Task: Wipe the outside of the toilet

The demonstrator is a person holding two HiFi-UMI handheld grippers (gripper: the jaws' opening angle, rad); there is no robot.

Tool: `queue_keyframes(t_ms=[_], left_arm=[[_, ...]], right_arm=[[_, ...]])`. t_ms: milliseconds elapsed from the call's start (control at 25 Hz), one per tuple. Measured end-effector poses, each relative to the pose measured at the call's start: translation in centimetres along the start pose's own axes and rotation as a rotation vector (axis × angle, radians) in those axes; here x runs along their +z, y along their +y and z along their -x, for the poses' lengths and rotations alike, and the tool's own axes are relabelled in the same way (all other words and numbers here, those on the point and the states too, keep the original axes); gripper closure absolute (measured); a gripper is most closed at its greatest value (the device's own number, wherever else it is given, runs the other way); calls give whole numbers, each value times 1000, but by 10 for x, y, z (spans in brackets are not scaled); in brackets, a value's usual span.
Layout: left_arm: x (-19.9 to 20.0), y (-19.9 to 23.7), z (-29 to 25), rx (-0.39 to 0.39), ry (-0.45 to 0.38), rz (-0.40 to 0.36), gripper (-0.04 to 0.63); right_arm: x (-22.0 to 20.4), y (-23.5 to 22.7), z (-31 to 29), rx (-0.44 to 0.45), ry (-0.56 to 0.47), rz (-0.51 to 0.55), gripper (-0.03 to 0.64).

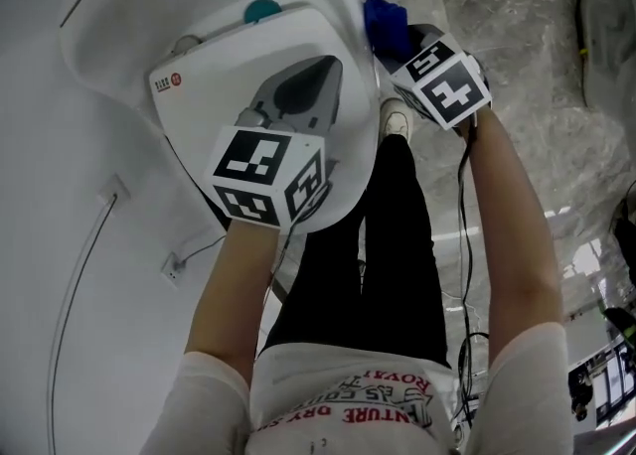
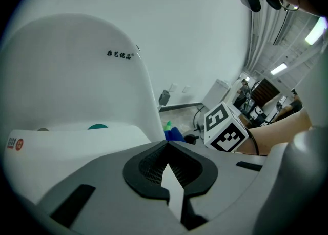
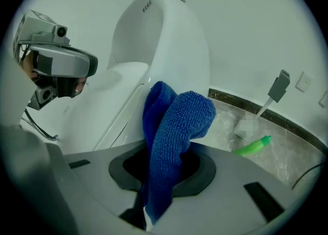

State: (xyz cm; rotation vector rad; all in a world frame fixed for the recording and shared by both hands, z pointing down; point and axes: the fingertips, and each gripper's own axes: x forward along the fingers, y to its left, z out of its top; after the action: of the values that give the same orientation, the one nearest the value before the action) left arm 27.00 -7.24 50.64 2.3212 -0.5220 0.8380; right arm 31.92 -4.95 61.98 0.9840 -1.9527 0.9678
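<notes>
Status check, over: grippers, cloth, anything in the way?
Left gripper shut, empty, above toilet. Right gripper shut on cloth, beside toilet. Bottle on floor, well clear.

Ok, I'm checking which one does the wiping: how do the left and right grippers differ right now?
The right gripper is clamped on a blue cloth; the left gripper is nearly shut on nothing. The right sits beside the toilet; the left hangs above its lid. Both are the same grey two-jaw build.

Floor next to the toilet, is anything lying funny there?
Yes. A green bottle lies tipped on its side on the floor beside the toilet, not standing up. No spill shows.
</notes>
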Motion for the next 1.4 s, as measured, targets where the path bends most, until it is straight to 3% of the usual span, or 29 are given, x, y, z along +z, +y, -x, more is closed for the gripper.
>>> queue_keyframes(t_ms=[520, 960, 1400], left_arm=[[-49, -38, 21, -59, 1, -44, 591], [-107, -93, 57, -42, -47, -63, 591], [-191, -118, 106, 38, -64, 31, 591]], right_arm=[[-76, 50, -13, 2, 24, -107, 534], [-130, 107, -6, 46, 41, -104, 534], [-182, 182, -6, 89, 71, -89, 534]])
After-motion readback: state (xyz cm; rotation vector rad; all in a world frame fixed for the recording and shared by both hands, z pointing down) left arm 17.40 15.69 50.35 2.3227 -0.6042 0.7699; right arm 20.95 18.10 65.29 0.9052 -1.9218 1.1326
